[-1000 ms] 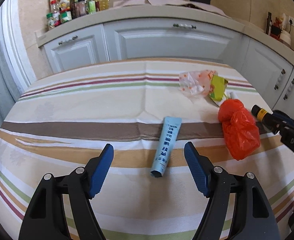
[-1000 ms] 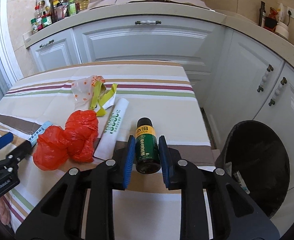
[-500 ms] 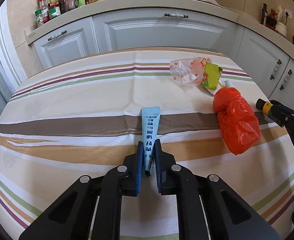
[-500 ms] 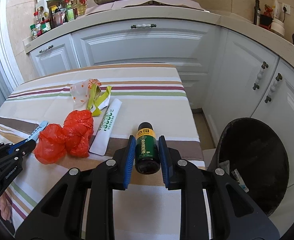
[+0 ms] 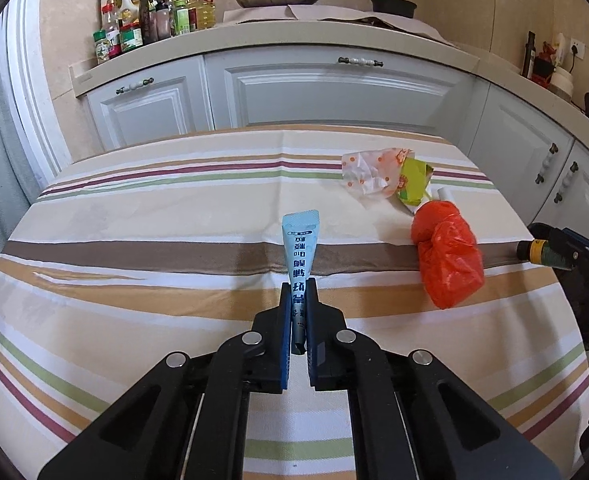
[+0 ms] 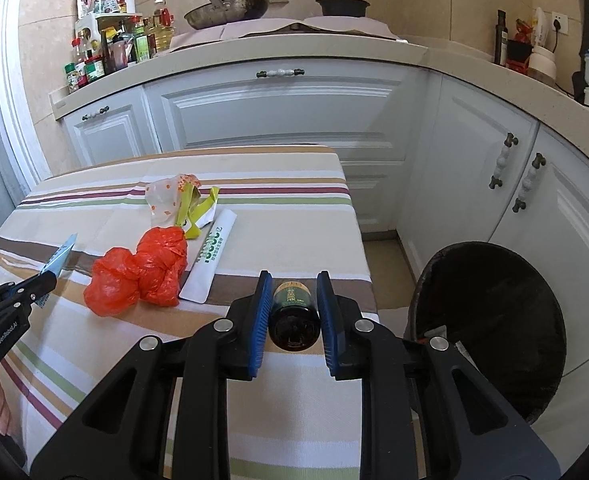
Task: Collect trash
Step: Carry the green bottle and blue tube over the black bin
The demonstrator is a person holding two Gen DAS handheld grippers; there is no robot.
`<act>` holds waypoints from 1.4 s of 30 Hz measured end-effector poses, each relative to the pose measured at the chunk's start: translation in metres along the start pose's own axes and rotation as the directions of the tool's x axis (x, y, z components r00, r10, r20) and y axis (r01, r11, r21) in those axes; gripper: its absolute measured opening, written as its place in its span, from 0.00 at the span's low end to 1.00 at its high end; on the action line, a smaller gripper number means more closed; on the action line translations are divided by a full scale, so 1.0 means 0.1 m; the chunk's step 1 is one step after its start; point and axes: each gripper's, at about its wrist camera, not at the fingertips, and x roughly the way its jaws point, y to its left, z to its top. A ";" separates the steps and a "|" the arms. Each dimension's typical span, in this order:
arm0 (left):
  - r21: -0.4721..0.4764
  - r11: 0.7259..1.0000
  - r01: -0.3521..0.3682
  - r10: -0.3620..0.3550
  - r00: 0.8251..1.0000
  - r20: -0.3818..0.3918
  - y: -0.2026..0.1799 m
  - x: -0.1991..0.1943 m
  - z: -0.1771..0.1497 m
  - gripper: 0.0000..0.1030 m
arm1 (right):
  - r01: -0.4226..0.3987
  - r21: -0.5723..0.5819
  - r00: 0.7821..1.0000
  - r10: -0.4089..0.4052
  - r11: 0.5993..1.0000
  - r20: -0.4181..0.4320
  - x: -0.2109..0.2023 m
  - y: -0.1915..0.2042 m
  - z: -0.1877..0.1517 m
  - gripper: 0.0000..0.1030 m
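Held: your left tool (image 5: pixel 297 304) clamps blue tube (image 5: pixel 300 248); right tool (image 6: pixel 294 296) grips dark bottle (image 6: pixel 294 312). Next: carry both to bin (image 6: pixel 490 320), lower right.

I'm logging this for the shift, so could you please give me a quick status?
Left gripper shut on blue tube. Right gripper shut on dark bottle. Bin open beside table, path clear.

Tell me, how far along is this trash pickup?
Partly done. The black bin beside the table already has some scraps inside. In hand: the left gripper is shut on the blue tube, the right gripper on the dark bottle. Left on the tablecloth: the red bag, white sachet and crumpled wrappers.
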 end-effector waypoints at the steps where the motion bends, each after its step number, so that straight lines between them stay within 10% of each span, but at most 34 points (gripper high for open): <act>1: 0.001 1.000 0.000 0.000 1.000 0.005 0.00 -0.02 0.00 0.07 | 0.000 -0.002 1.000 0.000 1.000 0.005 -0.03 0.00 0.00 0.22; 20: 0.011 0.999 0.034 -0.035 0.993 0.113 -0.18 -0.40 0.12 0.06 | 0.049 0.015 0.995 -0.050 0.999 0.089 -0.40 -0.18 0.05 0.22; 42: 0.261 0.923 0.283 -0.322 0.939 0.122 -1.96 -0.40 0.32 0.06 | 0.285 0.170 0.943 -0.308 0.943 0.126 -0.74 -1.54 -0.04 0.22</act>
